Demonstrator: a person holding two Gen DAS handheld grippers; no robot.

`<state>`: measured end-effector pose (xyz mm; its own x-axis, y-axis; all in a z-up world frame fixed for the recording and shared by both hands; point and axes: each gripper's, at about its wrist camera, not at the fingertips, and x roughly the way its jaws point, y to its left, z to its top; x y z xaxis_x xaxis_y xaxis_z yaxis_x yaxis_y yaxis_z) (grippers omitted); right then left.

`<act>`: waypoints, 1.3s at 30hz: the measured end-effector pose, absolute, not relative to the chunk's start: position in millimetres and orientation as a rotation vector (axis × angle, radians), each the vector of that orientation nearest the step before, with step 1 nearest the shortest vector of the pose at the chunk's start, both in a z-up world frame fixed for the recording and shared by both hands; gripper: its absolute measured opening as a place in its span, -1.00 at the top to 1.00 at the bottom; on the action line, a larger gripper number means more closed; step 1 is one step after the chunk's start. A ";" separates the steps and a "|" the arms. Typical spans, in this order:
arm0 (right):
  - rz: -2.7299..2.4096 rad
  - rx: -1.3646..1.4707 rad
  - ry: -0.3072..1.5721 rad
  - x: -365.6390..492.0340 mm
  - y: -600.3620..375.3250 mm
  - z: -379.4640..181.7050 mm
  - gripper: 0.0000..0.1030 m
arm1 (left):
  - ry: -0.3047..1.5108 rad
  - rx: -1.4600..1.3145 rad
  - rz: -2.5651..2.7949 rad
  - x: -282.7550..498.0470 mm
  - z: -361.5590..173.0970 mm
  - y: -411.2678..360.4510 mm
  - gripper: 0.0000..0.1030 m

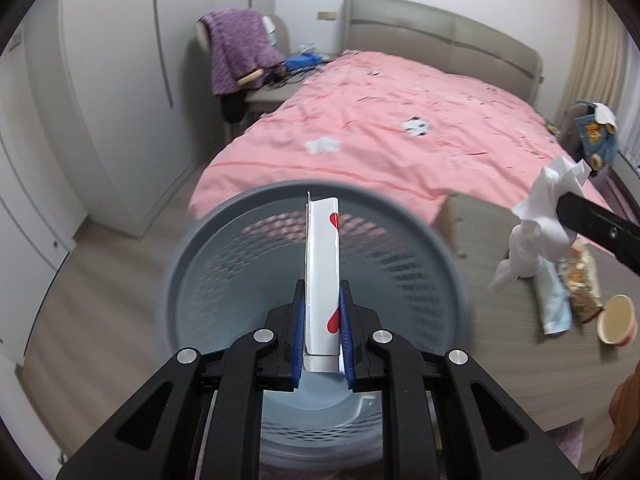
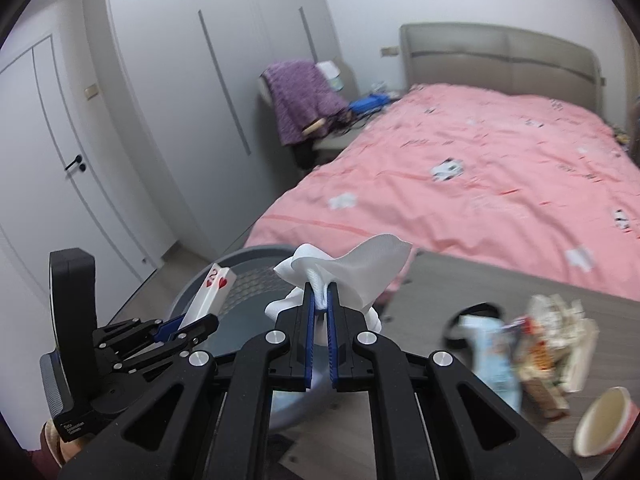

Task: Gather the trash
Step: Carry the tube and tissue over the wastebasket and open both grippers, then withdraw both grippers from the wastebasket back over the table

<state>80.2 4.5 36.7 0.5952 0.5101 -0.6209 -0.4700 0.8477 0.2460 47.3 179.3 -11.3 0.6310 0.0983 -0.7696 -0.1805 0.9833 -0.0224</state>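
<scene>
My left gripper (image 1: 322, 292) is shut on a white card box with red hearts (image 1: 321, 264) and holds it upright over the open grey mesh waste bin (image 1: 192, 280). My right gripper (image 2: 319, 294) is shut on a crumpled white tissue (image 2: 360, 268), beside the bin's rim (image 2: 260, 252) over the table's left end. The tissue (image 1: 540, 224) and a right finger (image 1: 592, 224) show at the right of the left wrist view. The left gripper (image 2: 176, 322) with the card box (image 2: 208, 292) shows in the right wrist view.
On the grey wooden table (image 2: 460, 292) lie a light blue packet (image 2: 492, 360), crumpled snack wrappers (image 2: 552, 344) and a paper cup on its side (image 2: 604, 420). A pink bed (image 2: 480, 184) stands behind the table. A chair with a purple blanket (image 2: 304, 100) and white wardrobes (image 2: 160, 120) are at the left.
</scene>
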 end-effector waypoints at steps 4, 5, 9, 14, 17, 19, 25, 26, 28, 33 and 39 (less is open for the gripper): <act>0.607 0.027 0.777 85.5 33.8 19.7 0.88 | 0.912 -0.115 0.184 53.7 -25.3 201.7 0.71; 0.614 0.025 0.790 87.4 39.4 15.1 0.88 | 0.918 -0.117 0.187 55.1 -28.2 205.3 0.71; 0.632 0.018 0.833 92.0 51.4 -0.1 0.88 | 0.932 -0.125 0.187 62.2 -35.9 215.6 0.71; 0.642 -0.002 0.864 95.4 62.0 -11.4 0.87 | 0.944 -0.138 0.179 69.9 -44.0 220.0 0.71; 0.640 -0.008 0.876 97.6 64.3 -15.2 0.87 | 0.946 -0.146 0.178 70.3 -45.6 220.7 0.70; 0.639 -0.015 0.881 99.0 65.5 -16.5 0.81 | 0.948 -0.148 0.179 71.3 -46.0 221.8 0.65; 0.626 -0.033 0.874 98.7 67.0 -17.3 0.52 | 0.936 -0.151 0.206 66.2 -41.7 226.0 0.08; 0.628 -0.033 0.878 98.2 66.9 -17.1 0.40 | 0.934 -0.153 0.212 65.2 -40.9 226.9 0.05; 0.621 -0.031 0.862 95.8 65.2 -15.5 -0.04 | 0.934 -0.153 0.218 63.4 -39.7 227.9 0.03; 0.617 -0.024 0.847 90.3 60.5 -11.7 -0.05 | 0.936 -0.157 0.234 57.7 -37.9 228.4 0.00; 0.602 0.008 0.832 83.2 45.0 -6.3 -0.05 | 0.930 -0.164 0.240 50.5 -34.2 227.1 -0.05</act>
